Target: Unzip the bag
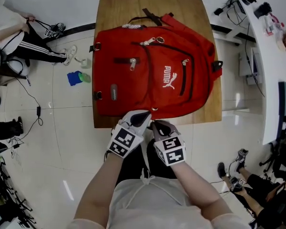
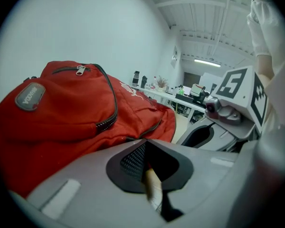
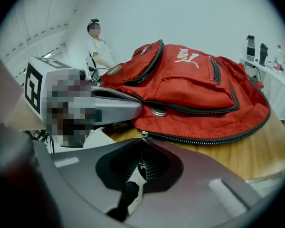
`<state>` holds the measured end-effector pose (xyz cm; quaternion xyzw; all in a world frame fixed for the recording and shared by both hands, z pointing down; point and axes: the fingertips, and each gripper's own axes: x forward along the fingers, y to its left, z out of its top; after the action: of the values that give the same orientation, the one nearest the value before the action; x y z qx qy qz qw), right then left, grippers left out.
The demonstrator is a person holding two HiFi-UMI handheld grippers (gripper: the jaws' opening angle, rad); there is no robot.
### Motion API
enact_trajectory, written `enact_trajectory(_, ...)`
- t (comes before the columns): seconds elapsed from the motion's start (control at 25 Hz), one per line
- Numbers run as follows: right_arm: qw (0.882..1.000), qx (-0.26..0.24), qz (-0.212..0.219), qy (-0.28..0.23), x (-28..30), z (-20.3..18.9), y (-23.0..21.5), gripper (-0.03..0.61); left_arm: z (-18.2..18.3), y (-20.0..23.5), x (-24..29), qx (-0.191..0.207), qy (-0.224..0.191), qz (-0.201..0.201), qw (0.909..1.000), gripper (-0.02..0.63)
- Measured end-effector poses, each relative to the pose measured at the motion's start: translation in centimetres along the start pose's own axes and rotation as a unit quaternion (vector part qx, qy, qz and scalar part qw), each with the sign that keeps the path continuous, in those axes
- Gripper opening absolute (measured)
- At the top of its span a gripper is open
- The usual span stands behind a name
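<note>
A red Puma backpack (image 1: 152,75) (image 2: 61,113) (image 3: 204,89) lies flat on the wooden table (image 1: 124,4), all its zippers closed. Both grippers sit side by side at the bag's near edge. My right gripper (image 1: 154,123) (image 3: 141,139) is shut, its tips right at the slider (image 3: 143,134) where the main zipper (image 3: 204,139) ends; the pull looks pinched between the jaws. My left gripper (image 1: 147,113) (image 2: 144,141) is shut too, its tips against the red fabric just left of the right one. Whether it pinches fabric is hidden.
The bag's near edge overhangs the table's front edge (image 1: 200,118). Seated people's legs (image 1: 38,49) and a blue object (image 1: 75,78) are on the floor at left. A white desk (image 1: 271,56) runs along the right. A person (image 3: 99,46) stands beyond the table.
</note>
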<state>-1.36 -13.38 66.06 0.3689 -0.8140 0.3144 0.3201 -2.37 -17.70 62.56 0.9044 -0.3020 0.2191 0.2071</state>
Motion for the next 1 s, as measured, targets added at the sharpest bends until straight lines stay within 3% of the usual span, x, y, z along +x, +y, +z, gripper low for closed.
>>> enact_trajectory(0.28,0.999,-0.038,0.012,0.026,-1.0,-0.2,-0.9,0.008,-0.7,0.0,0.5,0.012,0.026,0.023,0.9993,0.005)
enact_trajectory(0.68,0.993,-0.107,-0.004,0.051,-3.3,-0.8,-4.3,0.009,-1.2,0.5,0.9,-0.018,0.046,0.053,0.9974,0.006)
enact_trajectory(1.0,0.995,-0.068,-0.041,0.060,-5.7,-2.4,-9.7,0.009,-2.0,0.9,1.0,-0.034,0.068,0.085,0.9934,0.006)
